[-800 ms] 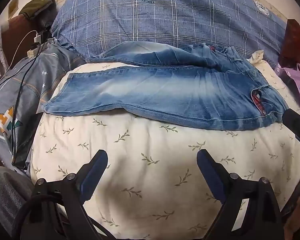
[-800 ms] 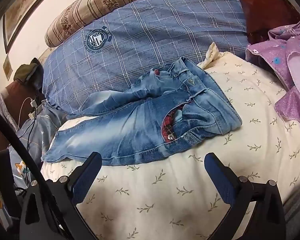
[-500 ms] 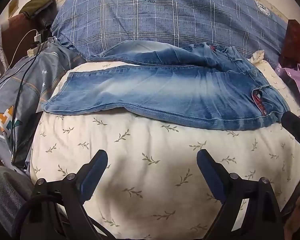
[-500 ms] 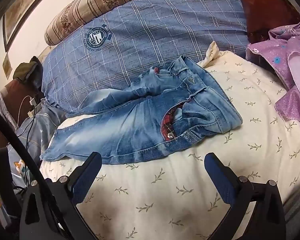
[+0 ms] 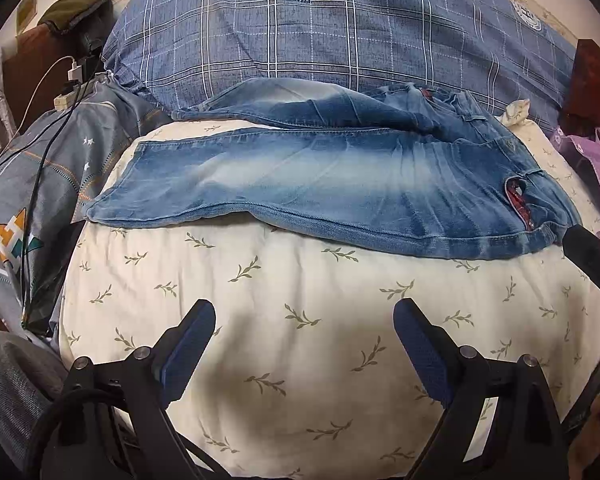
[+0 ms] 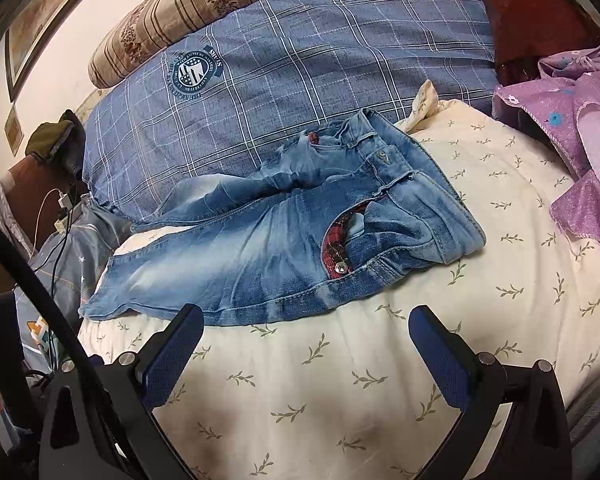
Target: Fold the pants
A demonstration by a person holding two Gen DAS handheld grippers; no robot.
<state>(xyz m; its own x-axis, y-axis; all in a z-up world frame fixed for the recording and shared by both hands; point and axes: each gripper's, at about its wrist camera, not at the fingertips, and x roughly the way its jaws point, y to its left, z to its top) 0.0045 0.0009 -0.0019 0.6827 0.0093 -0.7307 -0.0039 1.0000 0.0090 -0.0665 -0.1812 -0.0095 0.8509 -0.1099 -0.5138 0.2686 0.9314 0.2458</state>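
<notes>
Blue jeans [image 5: 320, 188] lie across a cream leaf-print cushion [image 5: 300, 320], waist to the right, leg hems to the left, one leg partly over the other. They also show in the right wrist view [image 6: 284, 248], with a red plaid pocket lining [image 6: 336, 248] near the waist. My left gripper [image 5: 304, 320] is open and empty, hovering over the cushion in front of the near leg seam. My right gripper [image 6: 306, 328] is open and empty, close to the jeans' near edge below the waist. One right finger [image 5: 588, 256] shows at the left view's right edge.
A blue plaid pillow [image 5: 340, 40] lies behind the jeans, with a striped pillow [image 6: 204, 4] beyond it. Purple clothing [image 6: 580, 152] sits at the right. A grey bag [image 5: 28, 200] and charger cables [image 5: 48, 128] are at the left edge.
The right gripper has moved closer to the jeans, so their near edge now sits just above its fingertips. The left gripper has barely moved.
</notes>
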